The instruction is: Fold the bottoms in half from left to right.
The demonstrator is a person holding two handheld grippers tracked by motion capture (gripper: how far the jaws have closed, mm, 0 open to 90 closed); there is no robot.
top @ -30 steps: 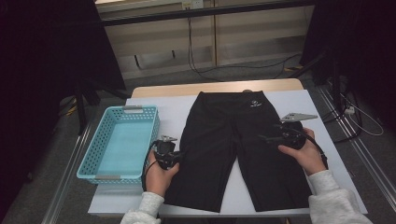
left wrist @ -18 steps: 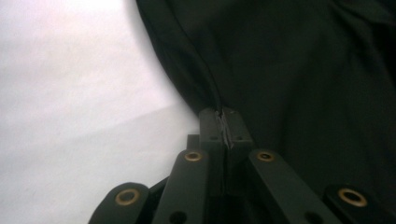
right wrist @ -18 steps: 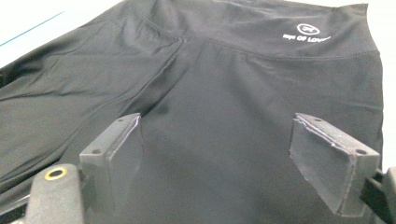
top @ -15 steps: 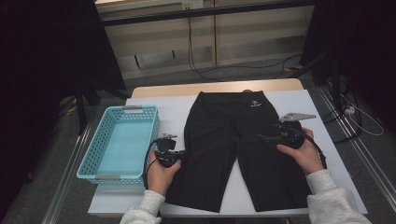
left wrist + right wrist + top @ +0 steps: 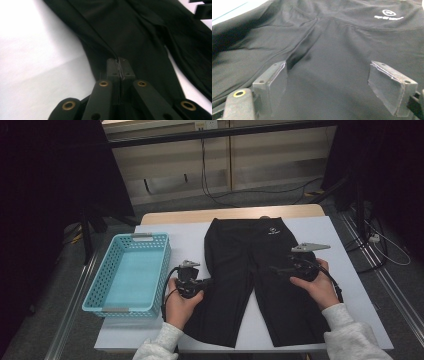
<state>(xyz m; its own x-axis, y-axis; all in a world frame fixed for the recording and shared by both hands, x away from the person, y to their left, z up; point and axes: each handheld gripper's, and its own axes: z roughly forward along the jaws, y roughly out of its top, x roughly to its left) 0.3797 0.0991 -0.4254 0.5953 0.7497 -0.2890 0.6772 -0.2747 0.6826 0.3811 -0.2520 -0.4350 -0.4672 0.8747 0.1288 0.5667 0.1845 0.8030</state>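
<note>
Centrally in the high view, a pair of black shorts (image 5: 260, 275) is being shown lying flat on the white table (image 5: 190, 237), waistband toward the upper edge and both legs reaching toward the lower edge. A light blue basket (image 5: 129, 272) is being seen at the left of the frame, just beside the shorts but apart from them. The left gripper (image 5: 206, 282) is being held at the outer edge of the leg on the frame's left, while the right gripper (image 5: 274, 268) is being held over the other leg, right of centre.

Along the left gripper view, the jaws are being pressed fully together at the lower middle of the frame, and a thin ridge of the shorts' side edge (image 5: 100, 50) is being pinched between them; bare table is being shown at the left.

Through the right gripper view, the jaws are being kept wide apart at the lower corners, with nothing held; smooth fabric is lying between them and a small white logo (image 5: 389, 13) is being seen at the upper right.

Judged from this, a fold is being prepared. It would be done well if the right jaws are being lowered flat and closed on one clean layer before any lift, and if both grips are being raised evenly so the cloth is not being dragged askew.
</note>
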